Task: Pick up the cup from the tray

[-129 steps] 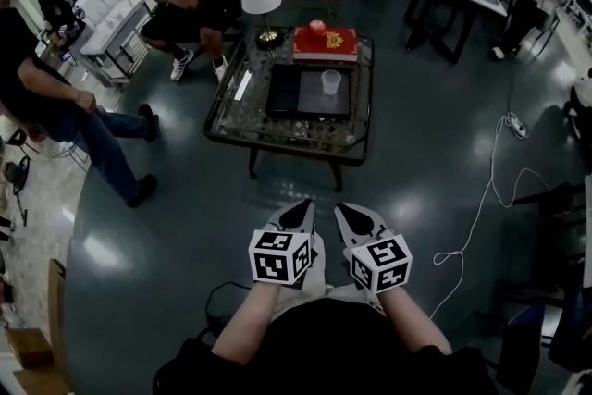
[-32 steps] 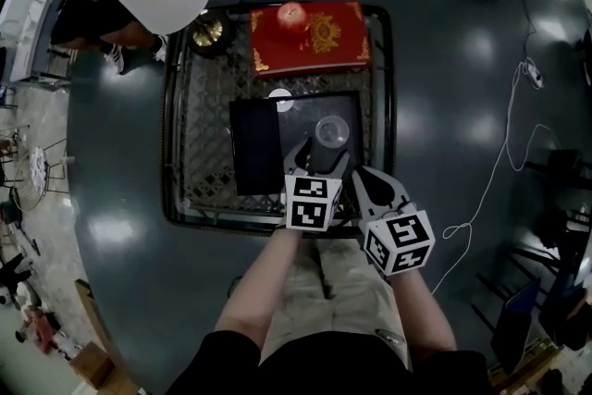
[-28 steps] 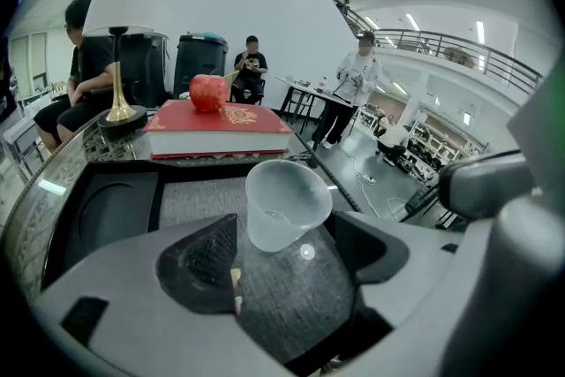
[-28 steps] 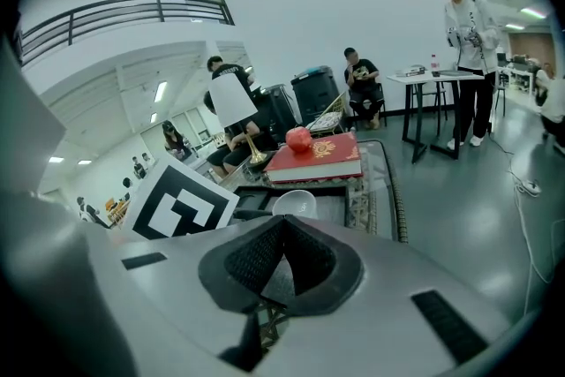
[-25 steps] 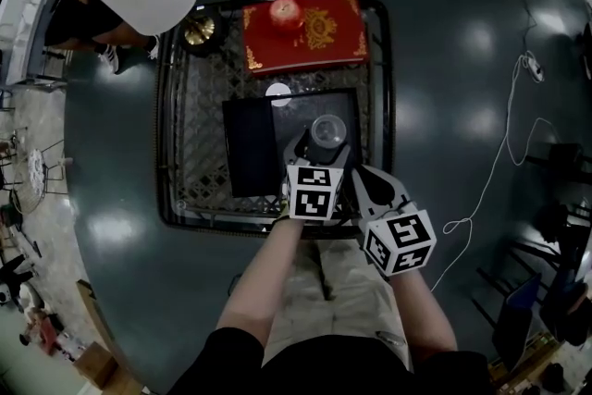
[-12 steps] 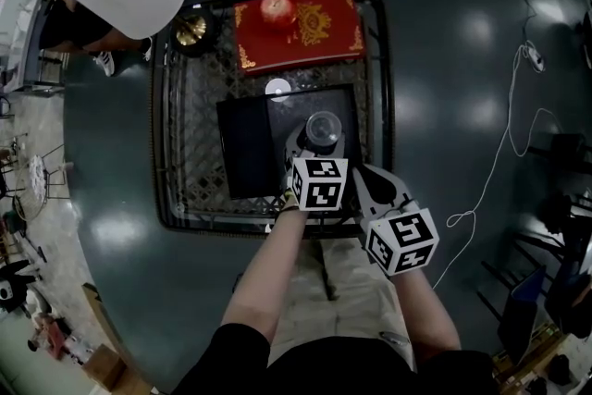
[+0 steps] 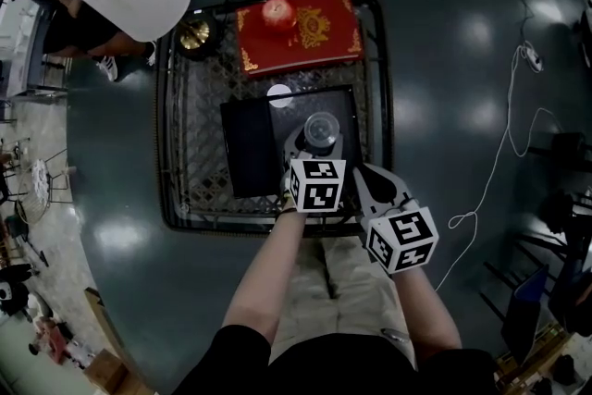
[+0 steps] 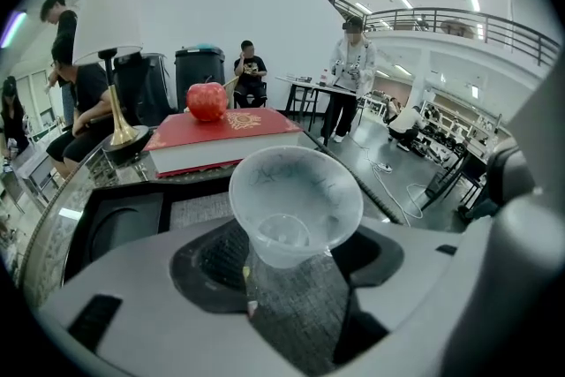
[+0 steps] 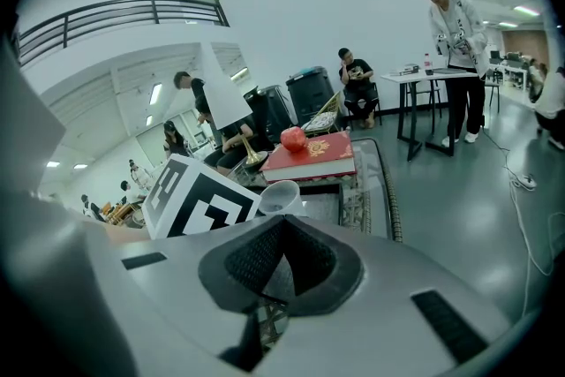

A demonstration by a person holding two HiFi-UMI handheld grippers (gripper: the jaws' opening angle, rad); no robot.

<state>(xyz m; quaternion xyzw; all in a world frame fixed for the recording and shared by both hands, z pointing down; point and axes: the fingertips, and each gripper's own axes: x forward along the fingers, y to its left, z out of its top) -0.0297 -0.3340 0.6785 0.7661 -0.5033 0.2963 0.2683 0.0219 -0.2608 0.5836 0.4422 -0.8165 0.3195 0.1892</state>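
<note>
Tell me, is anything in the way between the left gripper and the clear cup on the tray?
Nothing visible is. The cup already stands upright between the jaws of the left gripper, which have just been closing around it. The red book and the lamp sit beyond it.

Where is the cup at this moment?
In the head view the cup stands on the right half of the black tray, below the red book, between the jaws of the left gripper, which have just been closing.

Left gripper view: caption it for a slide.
Left gripper, jaws just closing around the translucent cup on the black tray; red book and apple behind.
</note>
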